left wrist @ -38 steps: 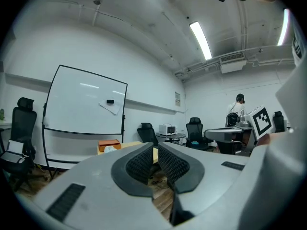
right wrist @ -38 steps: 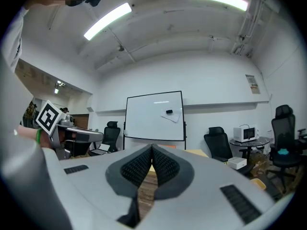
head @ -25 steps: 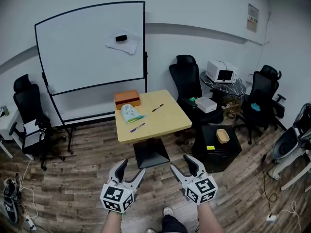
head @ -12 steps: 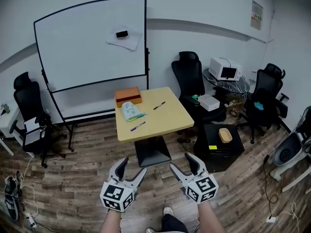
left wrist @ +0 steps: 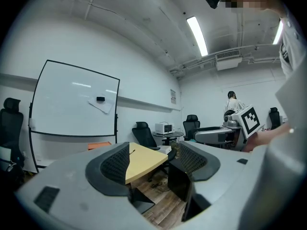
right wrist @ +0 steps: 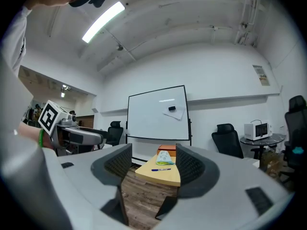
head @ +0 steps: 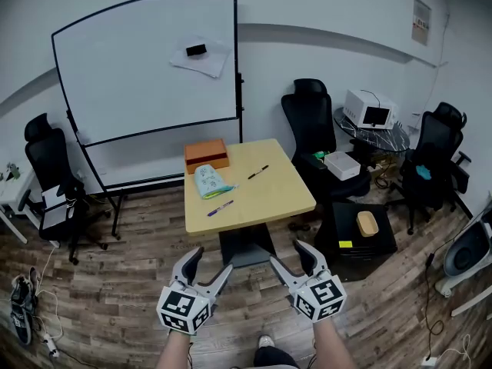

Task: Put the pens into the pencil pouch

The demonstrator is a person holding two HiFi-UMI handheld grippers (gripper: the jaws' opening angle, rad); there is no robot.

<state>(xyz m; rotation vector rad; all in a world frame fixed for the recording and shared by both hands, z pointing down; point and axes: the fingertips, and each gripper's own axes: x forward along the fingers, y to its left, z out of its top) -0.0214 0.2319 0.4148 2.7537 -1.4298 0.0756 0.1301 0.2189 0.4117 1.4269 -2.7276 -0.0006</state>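
Left gripper (head: 212,261) and right gripper (head: 288,255) gape wide and empty, likely readied for grabbing. Pouch (head: 208,181), blue pen (head: 220,207) and black pen (head: 258,172) lie on the table (head: 269,198), well ahead.

Rolling whiteboard (head: 146,68) stands against the back wall; a black eraser (head: 197,50) is stuck on its upper right, over a tilted sheet of paper (head: 201,64). Square yellow table (head: 269,194) on a dark pedestal stands in front, with an orange box (head: 206,154) at its far left corner. Black office chairs: one behind the table (head: 311,121), one far left (head: 50,167), one far right (head: 438,152). White microwave (head: 369,110) sits on a round glass table (head: 380,138). Low black cabinet (head: 350,233) right of the table carries a wooden tray (head: 367,224) and a yellow note (head: 345,244). Floor is wood plank (head: 115,283).
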